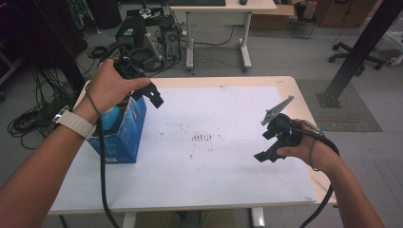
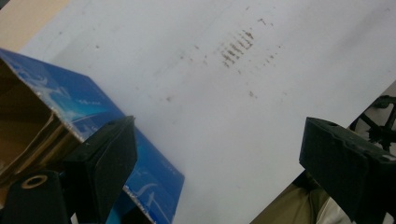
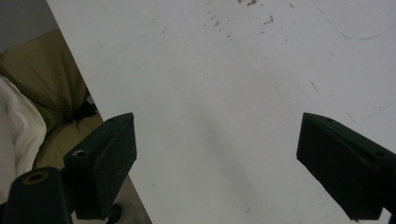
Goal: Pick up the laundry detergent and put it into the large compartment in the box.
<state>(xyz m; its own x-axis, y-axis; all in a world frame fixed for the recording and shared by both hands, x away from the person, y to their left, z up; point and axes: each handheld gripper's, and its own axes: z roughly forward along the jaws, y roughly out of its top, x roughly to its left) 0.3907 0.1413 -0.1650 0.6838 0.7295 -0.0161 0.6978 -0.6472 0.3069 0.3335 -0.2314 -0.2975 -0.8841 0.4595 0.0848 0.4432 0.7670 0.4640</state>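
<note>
Nearest to us, our two bare forearms come in over the near edge of the table point(image 1: 190, 202), a pale wooden top under a large white sheet with brown smudges at its middle. Our left hand point(image 1: 110, 88), with a cream strap at the wrist, holds the left gripper point(image 1: 151, 96) raised above the left edge of the table, right over the open top of the blue cardboard box point(image 1: 124, 133). In the left gripper view its black jaws stand wide apart with nothing between them; the left jaw hangs in front of the box's blue side and brown inner flap point(image 2: 28, 126), and we cannot tell whether it touches the cardboard.

The blue cardboard box stands upright at the left edge of the table, about midway along it, top open, with something light blue point(image 1: 110, 116) showing inside that we cannot make out.

Our right hand point(image 1: 304, 149) holds the right gripper point(image 1: 266, 154) low over the sheet near the right edge of the table, well apart from the box; a grey three-cornered plate point(image 1: 277, 110) sticks up from its top. In the right gripper view its jaws are also spread wide and hold nothing, with bare white sheet point(image 3: 224, 93) between them and the near edge of the table running off to the left. Black cables point(image 1: 102, 185) trail from both grippers towards us.
</note>
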